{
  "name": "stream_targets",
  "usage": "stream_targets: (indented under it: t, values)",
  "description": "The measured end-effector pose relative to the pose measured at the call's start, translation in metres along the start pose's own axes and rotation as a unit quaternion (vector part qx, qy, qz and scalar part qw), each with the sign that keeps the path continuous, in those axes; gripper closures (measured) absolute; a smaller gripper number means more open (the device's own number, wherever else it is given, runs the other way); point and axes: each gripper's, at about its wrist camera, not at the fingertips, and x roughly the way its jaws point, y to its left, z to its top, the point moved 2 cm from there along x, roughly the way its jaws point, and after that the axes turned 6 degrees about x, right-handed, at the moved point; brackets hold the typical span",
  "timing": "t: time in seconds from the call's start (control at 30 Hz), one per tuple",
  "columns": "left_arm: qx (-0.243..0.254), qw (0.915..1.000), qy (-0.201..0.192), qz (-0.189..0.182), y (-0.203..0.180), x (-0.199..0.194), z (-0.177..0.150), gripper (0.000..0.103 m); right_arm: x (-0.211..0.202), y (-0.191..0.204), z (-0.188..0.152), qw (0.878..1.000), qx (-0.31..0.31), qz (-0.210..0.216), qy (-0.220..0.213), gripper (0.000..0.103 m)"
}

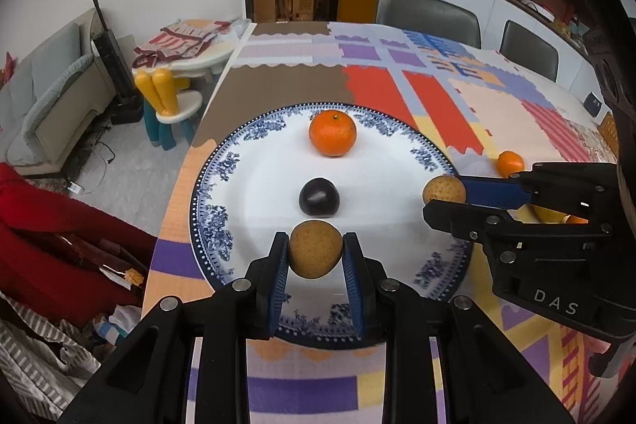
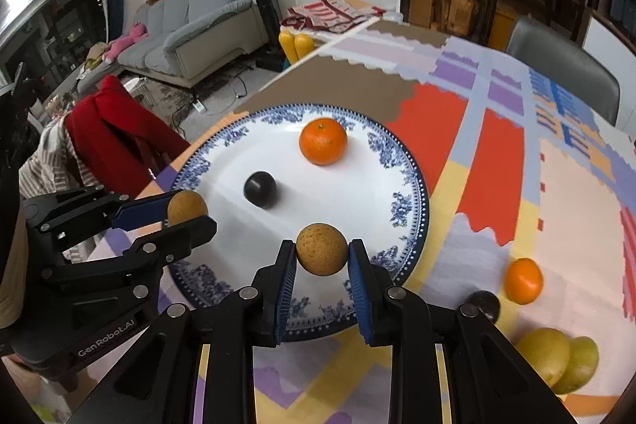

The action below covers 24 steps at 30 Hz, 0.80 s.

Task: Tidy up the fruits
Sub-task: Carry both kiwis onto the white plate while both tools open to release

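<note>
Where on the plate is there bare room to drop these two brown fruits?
Bare white lies on the plate between plum and right rim, and at the near edge under the right claw. It is tighter near the orange and the left claw.

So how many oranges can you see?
2. One big orange sits on the far side of the blue-and-white plate. A smaller orange lies on the tablecloth right of the plate. More could be hidden behind the claws.

Table [image 2: 497, 153] (patchwork cloth): plate [image 2: 413, 185], loose fruit [image 2: 523, 281].
</note>
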Motion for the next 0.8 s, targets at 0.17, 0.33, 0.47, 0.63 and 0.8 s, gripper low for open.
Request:
stream_targets:
  t: [0.17,0.33,0.47,0.63,0.8]
  values:
    - [-0.003,1.0000,0.007,-0.005,0.003,0.008,0.001,0.076,0.009,0.000,0.000,1.000,0.001,-0.001,0.011,0.075]
    - [-0.007,0.9999,0.009,-0.004,0.004,0.009,0.001,0.069,0.012,0.000,0.001,1.000,0.002,0.002,0.011,0.075]
    - [-0.003,0.9998,0.005,0.017,0.004,0.001,0.000,0.066,0.008,-0.001,0.001,1.000,0.004,0.002,0.008,0.067]
    - [0.004,0.9993,-0.014,0.035,-0.004,-0.023,0.000,0.058,-0.013,-0.004,-0.003,1.000,0.011,0.001,-0.013,0.067]
    - [0.018,0.9976,-0.046,0.049,-0.021,-0.054,0.003,0.044,-0.049,-0.007,-0.011,0.999,0.009,-0.009,-0.052,0.058]
